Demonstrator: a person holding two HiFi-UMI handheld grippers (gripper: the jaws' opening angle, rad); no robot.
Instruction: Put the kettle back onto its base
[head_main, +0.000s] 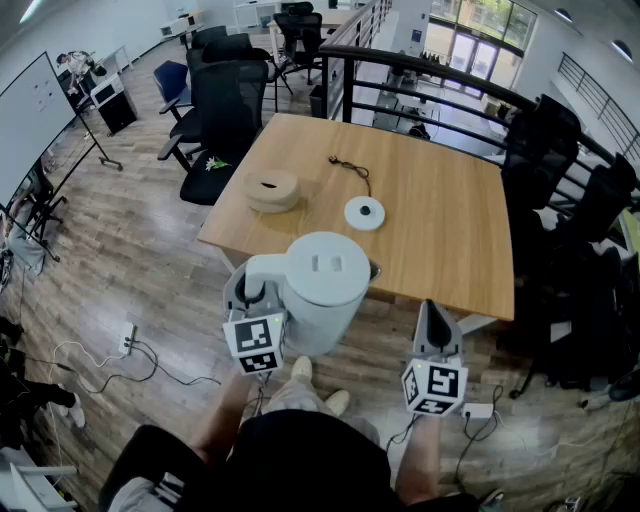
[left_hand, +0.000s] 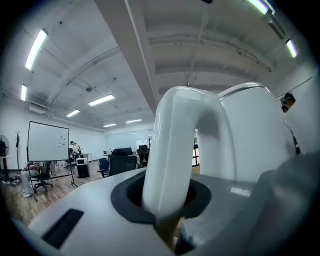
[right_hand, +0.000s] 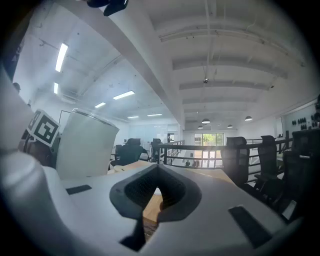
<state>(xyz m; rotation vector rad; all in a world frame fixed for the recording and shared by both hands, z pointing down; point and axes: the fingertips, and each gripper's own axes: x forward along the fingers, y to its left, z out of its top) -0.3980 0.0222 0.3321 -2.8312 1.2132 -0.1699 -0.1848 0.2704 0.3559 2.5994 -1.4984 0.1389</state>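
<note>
Kettle (head_main: 325, 285): plain white all over, handle too. Base (head_main: 364, 213), at 1 o'clock from it: white disc. Table (head_main: 440, 230): light honey wood with a fine straight grain. Round block (head_main: 273, 190), at 11 o'clock from the kettle: pale tan. Cord (head_main: 350, 168): black. Left gripper (head_main: 260, 286) and right gripper (head_main: 431, 309): pale grey shells, dark grey jaw linings. Marker cubes (head_main: 254, 343): white, with black square patterns. Chairs (head_main: 225, 110) at 11 o'clock: black, with one blue chair (head_main: 172, 80). Floor (head_main: 130, 250): grey-brown planks.

Head view steeply down over the table (head_main: 440, 230), gripper views level and close, all three sharing the kettle (head_main: 325, 275).
</note>
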